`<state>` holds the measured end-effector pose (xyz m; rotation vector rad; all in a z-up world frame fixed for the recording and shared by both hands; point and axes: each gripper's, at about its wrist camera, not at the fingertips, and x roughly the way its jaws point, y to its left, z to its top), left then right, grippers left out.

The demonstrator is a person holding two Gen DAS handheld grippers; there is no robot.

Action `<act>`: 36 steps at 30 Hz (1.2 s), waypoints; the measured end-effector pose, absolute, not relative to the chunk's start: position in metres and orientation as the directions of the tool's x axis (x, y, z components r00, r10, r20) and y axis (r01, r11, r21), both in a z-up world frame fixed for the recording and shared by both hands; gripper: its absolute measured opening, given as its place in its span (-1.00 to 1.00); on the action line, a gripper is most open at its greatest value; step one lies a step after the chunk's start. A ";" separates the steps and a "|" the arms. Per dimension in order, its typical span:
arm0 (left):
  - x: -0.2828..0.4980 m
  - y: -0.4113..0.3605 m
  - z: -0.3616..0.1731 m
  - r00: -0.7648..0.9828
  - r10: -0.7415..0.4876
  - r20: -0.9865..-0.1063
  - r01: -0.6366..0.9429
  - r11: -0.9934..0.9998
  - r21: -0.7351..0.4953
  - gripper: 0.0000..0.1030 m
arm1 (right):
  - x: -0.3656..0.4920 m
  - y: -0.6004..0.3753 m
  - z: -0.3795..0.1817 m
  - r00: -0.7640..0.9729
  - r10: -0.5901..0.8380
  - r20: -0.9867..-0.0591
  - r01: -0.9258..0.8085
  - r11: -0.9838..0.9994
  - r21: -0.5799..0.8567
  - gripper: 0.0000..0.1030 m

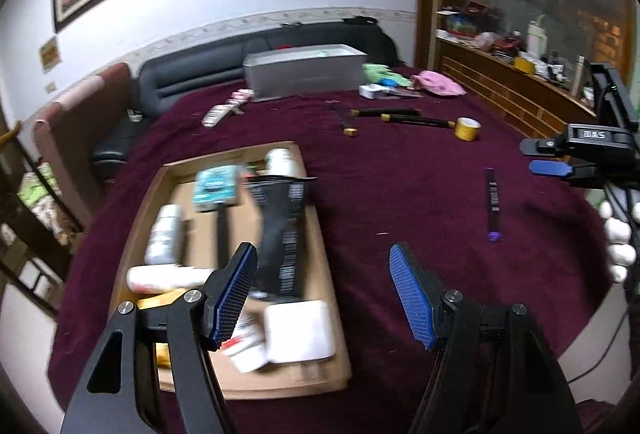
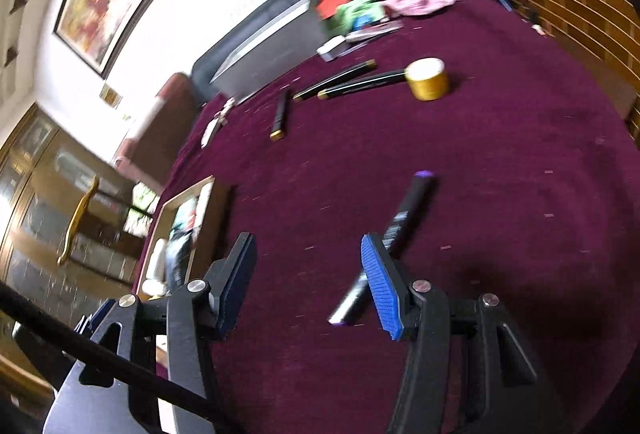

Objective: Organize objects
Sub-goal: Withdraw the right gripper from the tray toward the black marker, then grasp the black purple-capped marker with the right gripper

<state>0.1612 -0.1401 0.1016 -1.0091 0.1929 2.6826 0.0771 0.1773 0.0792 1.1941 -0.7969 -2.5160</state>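
A shallow cardboard tray lies on the maroon cloth and holds a black pouch, white bottles, a teal packet and a white box. My left gripper is open and empty, above the tray's right edge. A slim black stick with purple ends lies on the cloth to the right. In the right wrist view that stick lies just under my right gripper's right pad, partly hidden. The right gripper is open and empty; it also shows in the left wrist view.
Farther back lie a gold tape roll, three black sticks with gold tips, a grey box, green and pink cloths and a wrapped packet. A black sofa and a wooden shelf border the table.
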 end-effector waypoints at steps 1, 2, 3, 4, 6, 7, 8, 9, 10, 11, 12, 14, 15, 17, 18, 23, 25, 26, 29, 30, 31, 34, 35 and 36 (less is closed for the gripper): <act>0.159 -0.133 0.101 -0.710 0.224 -0.668 -0.314 -0.949 0.016 0.23 | 0.077 0.183 0.078 -0.638 -0.425 -0.642 -0.026 -0.821 0.570 0.04; 0.157 -0.125 0.099 -0.695 0.247 -0.675 -0.336 -0.942 0.002 0.23 | 0.077 0.188 0.077 -0.640 -0.416 -0.645 -0.039 -0.822 0.568 0.04; 0.155 -0.117 0.097 -0.681 0.266 -0.682 -0.356 -0.934 -0.009 0.23 | 0.076 0.193 0.076 -0.642 -0.405 -0.652 -0.055 -0.823 0.565 0.04; 0.154 -0.109 0.094 -0.668 0.280 -0.689 -0.373 -0.928 -0.015 0.24 | 0.075 0.196 0.074 -0.642 -0.398 -0.655 -0.065 -0.824 0.564 0.04; 0.151 -0.092 0.085 -0.641 0.301 -0.706 -0.405 -0.914 -0.022 0.27 | 0.073 0.204 0.070 -0.641 -0.386 -0.664 -0.085 -0.824 0.561 0.04; 0.149 -0.083 0.080 -0.628 0.306 -0.715 -0.418 -0.908 -0.021 0.27 | 0.072 0.206 0.068 -0.639 -0.382 -0.667 -0.092 -0.823 0.560 0.04; 0.147 -0.074 0.072 -0.609 0.307 -0.731 -0.432 -0.902 -0.020 0.27 | 0.070 0.208 0.066 -0.637 -0.378 -0.672 -0.099 -0.824 0.558 0.04; 0.145 -0.068 0.067 -0.595 0.311 -0.741 -0.442 -0.897 -0.022 0.27 | 0.067 0.211 0.063 -0.633 -0.368 -0.681 -0.109 -0.828 0.550 0.04; 0.144 -0.062 0.060 -0.577 0.318 -0.753 -0.455 -0.890 -0.028 0.27 | 0.064 0.213 0.062 -0.631 -0.359 -0.688 -0.115 -0.834 0.540 0.04; 0.143 -0.058 0.056 -0.565 0.320 -0.760 -0.461 -0.887 -0.031 0.27 | 0.060 0.215 0.061 -0.630 -0.347 -0.695 -0.120 -0.841 0.528 0.03; 0.142 -0.052 0.050 -0.550 0.321 -0.771 -0.470 -0.882 -0.032 0.27 | 0.052 0.217 0.060 -0.630 -0.324 -0.706 -0.127 -0.854 0.505 0.04; 0.141 -0.045 0.042 -0.537 0.320 -0.780 -0.478 -0.878 -0.031 0.27 | 0.041 0.221 0.059 -0.633 -0.288 -0.719 -0.142 -0.870 0.473 0.03; 0.139 -0.042 0.038 -0.531 0.317 -0.786 -0.479 -0.877 -0.031 0.27 | 0.031 0.224 0.059 -0.635 -0.263 -0.726 -0.153 -0.879 0.452 0.03; 0.135 -0.040 0.032 -0.520 0.311 -0.796 -0.477 -0.879 -0.033 0.27 | 0.019 0.227 0.058 -0.635 -0.238 -0.735 -0.163 -0.888 0.429 0.03; 0.133 -0.040 0.029 -0.513 0.310 -0.800 -0.474 -0.880 -0.037 0.27 | 0.008 0.230 0.057 -0.634 -0.219 -0.742 -0.172 -0.895 0.411 0.03; 0.123 -0.043 0.018 -0.496 0.313 -0.810 -0.464 -0.884 -0.058 0.34 | -0.037 0.238 0.055 -0.628 -0.138 -0.766 -0.215 -0.915 0.341 0.03; 0.124 -0.041 0.018 -0.492 0.319 -0.810 -0.475 -0.878 -0.058 0.42 | -0.060 0.238 0.054 -0.619 -0.100 -0.779 -0.221 -0.929 0.296 0.03; 0.123 -0.042 0.018 -0.489 0.322 -0.811 -0.481 -0.875 -0.058 0.50 | -0.070 0.238 0.053 -0.611 -0.084 -0.787 -0.223 -0.936 0.273 0.03; 0.125 -0.038 0.017 -0.480 0.322 -0.816 -0.499 -0.865 -0.048 0.64 | -0.099 0.246 0.046 -0.592 -0.061 -0.803 -0.263 -0.928 0.265 0.03; 0.126 -0.036 0.017 -0.478 0.319 -0.819 -0.505 -0.862 -0.042 0.66 | -0.110 0.250 0.044 -0.587 -0.063 -0.807 -0.280 -0.920 0.276 0.03; 0.125 -0.034 0.016 -0.475 0.317 -0.821 -0.510 -0.859 -0.036 0.71 | -0.117 0.251 0.042 -0.581 -0.062 -0.812 -0.288 -0.917 0.276 0.03; 0.125 -0.031 0.016 -0.469 0.316 -0.825 -0.518 -0.855 -0.033 0.77 | -0.134 0.249 0.036 -0.563 -0.087 -0.822 -0.285 -0.913 0.292 0.03; 0.125 -0.031 0.016 -0.467 0.318 -0.825 -0.519 -0.854 -0.035 0.78 | -0.137 0.246 0.035 -0.559 -0.113 -0.822 -0.267 -0.913 0.307 0.03; 0.125 -0.032 0.016 -0.466 0.320 -0.825 -0.520 -0.853 -0.038 0.78 | -0.139 0.239 0.032 -0.544 -0.160 -0.824 -0.221 -0.920 0.324 0.07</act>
